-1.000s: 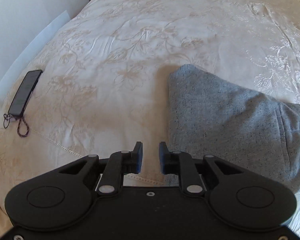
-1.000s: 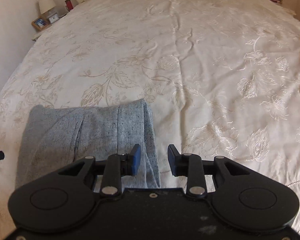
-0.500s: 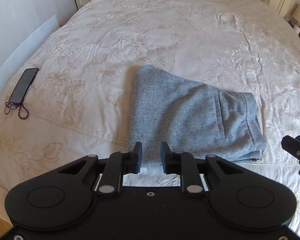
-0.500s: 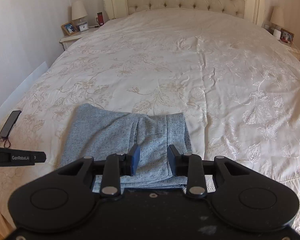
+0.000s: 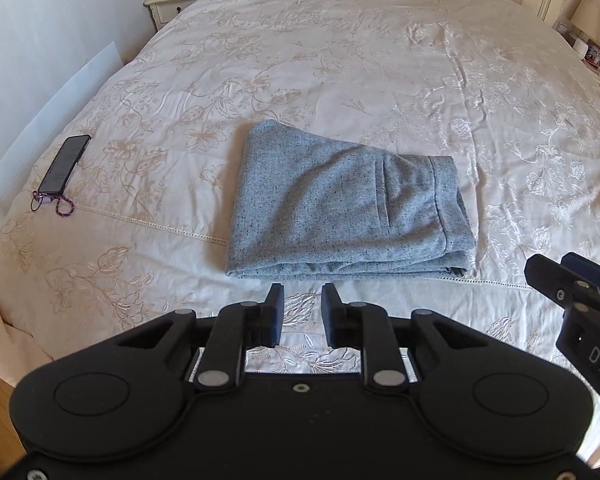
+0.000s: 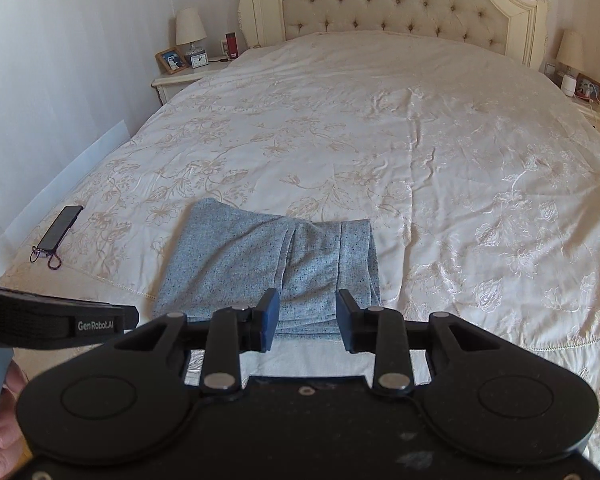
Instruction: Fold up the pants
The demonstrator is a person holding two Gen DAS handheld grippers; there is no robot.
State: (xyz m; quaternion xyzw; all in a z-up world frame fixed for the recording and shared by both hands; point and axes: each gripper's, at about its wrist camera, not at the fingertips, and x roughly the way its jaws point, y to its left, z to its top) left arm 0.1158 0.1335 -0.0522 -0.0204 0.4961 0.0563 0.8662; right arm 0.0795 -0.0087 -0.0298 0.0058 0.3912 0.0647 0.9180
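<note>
A wide bed (image 6: pixel 440 128) filled both views, covered by a cream bedspread (image 5: pixel 340 60) stitched with floral patterns, with a tufted headboard (image 6: pixel 396 4) at its far end. A nightstand (image 6: pixel 176 80) stood at the far left with a lamp (image 6: pixel 191 30), a framed photo (image 6: pixel 171 60) and a small clock (image 6: pixel 198 60); another lamp (image 6: pixel 571 51) stood at the far right.

The grey pants (image 5: pixel 340 204) lay folded into a compact, roughly rectangular stack on the bedspread, just ahead of the left gripper (image 5: pixel 302 312) and directly beyond the right gripper (image 6: pixel 306 316). The waistband end sat on the stack's right side, with layered edges showing along the near side.

Both pairs of jaws stood parted with a clear gap and held nothing; the right pair was spread somewhat wider. Neither touched the fabric.

A dark phone (image 5: pixel 64 164) with a cord loop lay well to the left of the jaws near the bed's left edge. Bare bedspread stretched beyond and to the right of the pants. In the left wrist view, the right gripper's tip showed off to the right.
</note>
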